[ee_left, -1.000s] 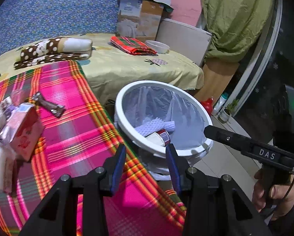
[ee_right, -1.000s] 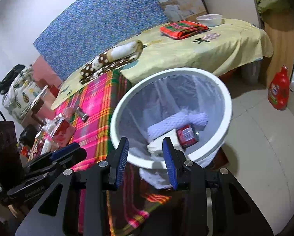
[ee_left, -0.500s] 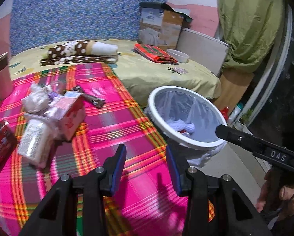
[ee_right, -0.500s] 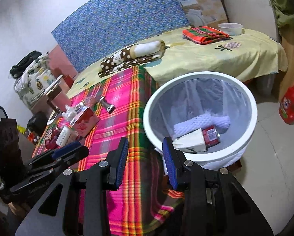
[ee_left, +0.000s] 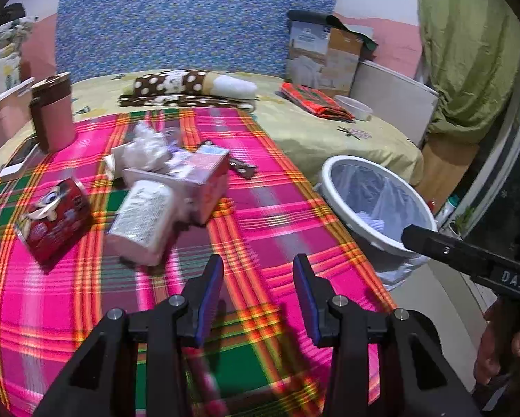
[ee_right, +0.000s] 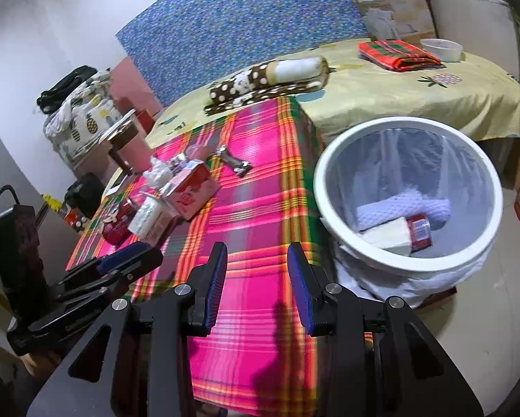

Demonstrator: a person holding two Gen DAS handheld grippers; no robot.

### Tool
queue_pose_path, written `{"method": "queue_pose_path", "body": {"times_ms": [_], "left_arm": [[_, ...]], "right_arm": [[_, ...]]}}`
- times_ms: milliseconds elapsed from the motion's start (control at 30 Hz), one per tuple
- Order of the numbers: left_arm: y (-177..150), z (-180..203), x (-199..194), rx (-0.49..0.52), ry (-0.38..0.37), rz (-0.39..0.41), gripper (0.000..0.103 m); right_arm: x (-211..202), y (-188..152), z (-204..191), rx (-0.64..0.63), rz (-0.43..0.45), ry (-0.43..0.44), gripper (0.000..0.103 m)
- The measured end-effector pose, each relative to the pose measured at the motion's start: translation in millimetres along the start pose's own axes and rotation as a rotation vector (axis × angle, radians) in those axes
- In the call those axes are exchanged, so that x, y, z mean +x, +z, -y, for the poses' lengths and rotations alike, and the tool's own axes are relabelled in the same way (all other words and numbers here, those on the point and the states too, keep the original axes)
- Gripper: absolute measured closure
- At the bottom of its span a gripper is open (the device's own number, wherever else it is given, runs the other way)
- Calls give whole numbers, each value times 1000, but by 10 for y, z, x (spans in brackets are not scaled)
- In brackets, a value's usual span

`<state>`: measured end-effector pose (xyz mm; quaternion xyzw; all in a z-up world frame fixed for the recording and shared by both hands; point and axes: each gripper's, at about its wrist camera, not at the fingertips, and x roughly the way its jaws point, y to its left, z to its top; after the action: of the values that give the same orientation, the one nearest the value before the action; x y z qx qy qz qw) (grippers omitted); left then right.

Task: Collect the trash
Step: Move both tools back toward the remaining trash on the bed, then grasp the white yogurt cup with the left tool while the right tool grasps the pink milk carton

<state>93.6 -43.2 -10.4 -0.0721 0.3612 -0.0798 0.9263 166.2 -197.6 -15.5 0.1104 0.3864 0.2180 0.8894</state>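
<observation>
Both sets of jaws parted and empty: left gripper [ee_left: 258, 292] poised above the pink plaid cloth [ee_left: 260, 215], right gripper [ee_right: 256, 278] above the same cloth at the edge nearest the white bin [ee_right: 333, 215]. Remaining trash clustered on the cloth ahead and left of the left gripper: white packet [ee_left: 145, 215], red carton [ee_left: 53, 222], pink box [ee_left: 204, 180] topped with crumpled wrapping, dark wrapper [ee_left: 241, 166] beyond; bin already holding a can [ee_right: 420, 231] and white scraps. Judged step: between deposits, heading for the next pickup; next move calls for lowering open jaws around the white packet, closing, then carrying it to the bin.
</observation>
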Motion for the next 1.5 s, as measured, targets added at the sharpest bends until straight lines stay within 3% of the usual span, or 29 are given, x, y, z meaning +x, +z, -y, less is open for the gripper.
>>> {"method": "queue_pose_path", "body": {"times_ms": [167, 300, 567, 1000, 1500], "left_arm": [[1, -236, -43, -40, 53, 15, 59], [45, -414, -57, -67, 90, 33, 49], [109, -684, 82, -77, 150, 27, 47], [159, -755, 439, -70, 130, -65, 48], [71, -1067, 144, -171, 197, -10, 49]], "right_arm": [[84, 11, -167, -19, -5, 19, 63], [156, 40, -239, -28, -10, 32, 49], [311, 68, -349, -40, -47, 42, 49], [540, 164, -416, -43, -95, 45, 49], [943, 332, -842, -87, -103, 33, 49]]}}
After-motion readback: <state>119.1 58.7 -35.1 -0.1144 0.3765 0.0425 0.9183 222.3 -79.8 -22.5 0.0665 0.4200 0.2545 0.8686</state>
